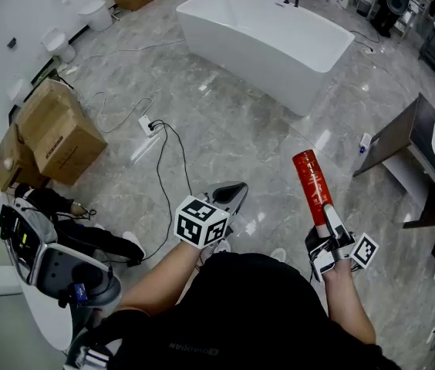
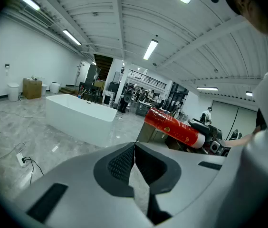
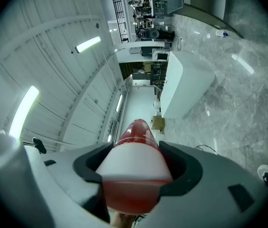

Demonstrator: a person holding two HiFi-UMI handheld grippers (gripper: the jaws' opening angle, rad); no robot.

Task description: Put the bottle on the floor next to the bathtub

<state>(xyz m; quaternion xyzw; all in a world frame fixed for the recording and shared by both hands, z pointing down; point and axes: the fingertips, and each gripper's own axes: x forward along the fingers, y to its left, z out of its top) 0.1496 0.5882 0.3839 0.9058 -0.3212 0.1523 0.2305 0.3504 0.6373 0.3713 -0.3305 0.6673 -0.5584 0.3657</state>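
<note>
A red bottle (image 1: 311,183) with a white band near its lower end is clamped in my right gripper (image 1: 330,236), which is shut on it. The bottle sticks out from the jaws toward the white bathtub (image 1: 264,37), well above the grey marble floor. In the right gripper view the bottle (image 3: 135,144) fills the gap between the pads, with the bathtub (image 3: 184,84) far beyond. My left gripper (image 1: 235,193) hovers to the bottle's left, shut with nothing in it. Its view shows the pads (image 2: 124,163) touching, the bottle (image 2: 174,127) to the right and the bathtub (image 2: 77,115) ahead.
Cardboard boxes (image 1: 59,133) stand at the left, and a black cable runs to a power strip (image 1: 149,125) on the floor. A dark desk (image 1: 426,156) is at the right. Toilets (image 1: 94,14) line the far-left wall. A white machine (image 1: 48,264) sits at the lower left.
</note>
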